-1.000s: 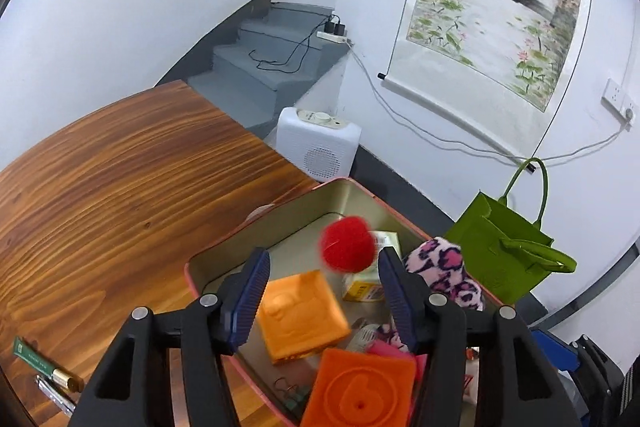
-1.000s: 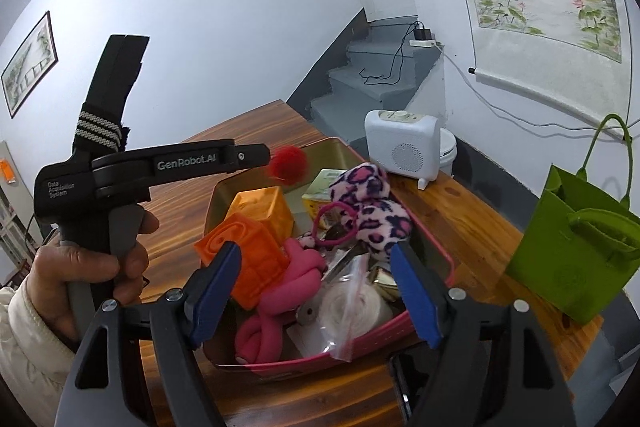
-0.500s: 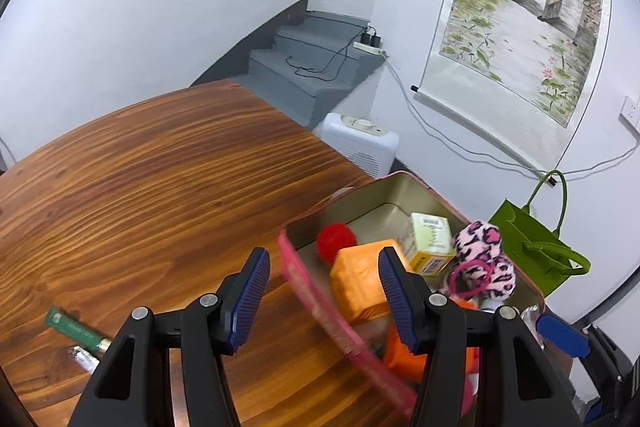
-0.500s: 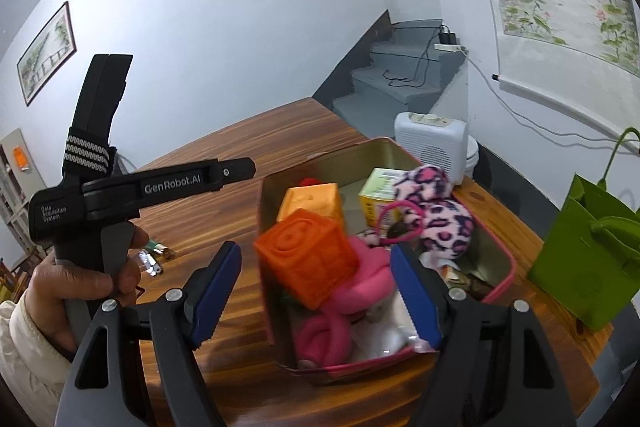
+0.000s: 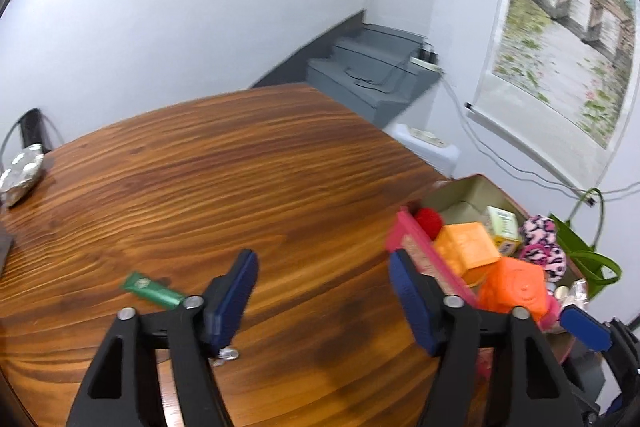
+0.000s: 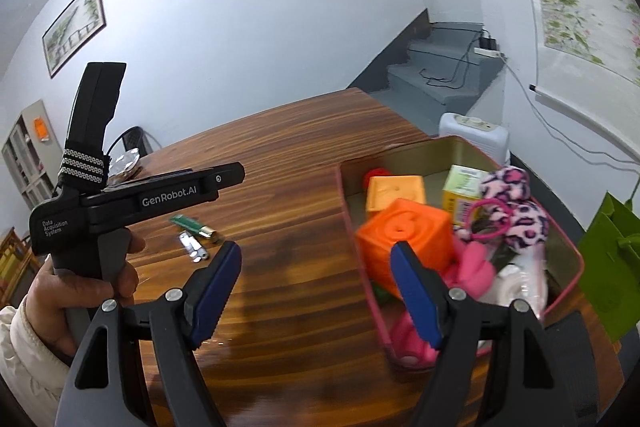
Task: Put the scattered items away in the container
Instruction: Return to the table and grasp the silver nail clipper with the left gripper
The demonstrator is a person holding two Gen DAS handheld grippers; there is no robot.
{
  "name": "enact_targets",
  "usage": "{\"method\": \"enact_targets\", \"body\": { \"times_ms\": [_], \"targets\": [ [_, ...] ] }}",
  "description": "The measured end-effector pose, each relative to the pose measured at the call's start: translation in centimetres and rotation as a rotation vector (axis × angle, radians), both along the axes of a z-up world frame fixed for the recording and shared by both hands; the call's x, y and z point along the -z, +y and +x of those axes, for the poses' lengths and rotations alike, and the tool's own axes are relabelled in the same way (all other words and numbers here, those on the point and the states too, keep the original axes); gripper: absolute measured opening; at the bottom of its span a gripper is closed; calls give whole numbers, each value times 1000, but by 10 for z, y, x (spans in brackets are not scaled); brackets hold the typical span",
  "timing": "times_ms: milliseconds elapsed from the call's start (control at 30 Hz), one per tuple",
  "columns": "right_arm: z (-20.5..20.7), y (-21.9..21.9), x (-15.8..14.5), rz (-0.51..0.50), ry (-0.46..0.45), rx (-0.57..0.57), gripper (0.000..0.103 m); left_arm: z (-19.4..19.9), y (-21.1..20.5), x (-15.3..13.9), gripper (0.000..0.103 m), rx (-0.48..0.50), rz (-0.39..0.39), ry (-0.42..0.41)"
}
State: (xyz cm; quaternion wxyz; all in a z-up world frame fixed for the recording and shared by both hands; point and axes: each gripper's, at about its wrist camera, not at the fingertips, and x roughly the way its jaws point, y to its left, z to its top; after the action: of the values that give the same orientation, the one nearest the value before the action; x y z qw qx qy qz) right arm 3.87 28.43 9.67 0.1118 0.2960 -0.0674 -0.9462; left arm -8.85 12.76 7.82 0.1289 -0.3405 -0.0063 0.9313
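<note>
grippers come nearest: the left gripper (image 5: 324,291) hangs over bare table (image 5: 240,187) with nothing between its blue pads, its jaws having just been opening, and the right gripper (image 6: 316,287) is spread wide too, grasping nothing, its right pad in front of the tin's near left corner. a hand (image 6: 76,291) in a pale sleeve holds the left gripper's black handle at the left of the right wrist view. just past it, left on the table, lie a green tube (image 6: 188,223) and, beside it, nail clippers (image 6: 193,247), both outside the tin and well apart from it. to the right sits the pink-rimmed tin (image 6: 460,147), holding two orange cubes (image 6: 404,239), a red ball (image 5: 428,221), a small box (image 6: 464,185), a pink spotted plush (image 6: 512,203) and pink rope (image 6: 472,267). right of the tin stands a green bag (image 6: 608,267); beyond it a white heater (image 6: 476,133), then grey stairs (image 6: 440,75).
</note>
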Motion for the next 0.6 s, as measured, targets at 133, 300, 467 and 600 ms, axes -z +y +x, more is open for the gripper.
{"method": "enact_targets", "body": {
  "times_ms": [133,300,467,600],
  "targets": [
    [-1,-18,-2,15,3,-36,80,5,-20,1,73,-30,-5,3],
    [-6,-41,5,28,-21,-70,80,12,-42,6,73,-58,-6,2],
    [-8,-56,11,41,-39,-90,80,13,-62,14,73,-87,0,-20],
    [-10,-64,16,50,-48,-96,80,11,-75,25,73,-108,9,-49]
  ]
}}
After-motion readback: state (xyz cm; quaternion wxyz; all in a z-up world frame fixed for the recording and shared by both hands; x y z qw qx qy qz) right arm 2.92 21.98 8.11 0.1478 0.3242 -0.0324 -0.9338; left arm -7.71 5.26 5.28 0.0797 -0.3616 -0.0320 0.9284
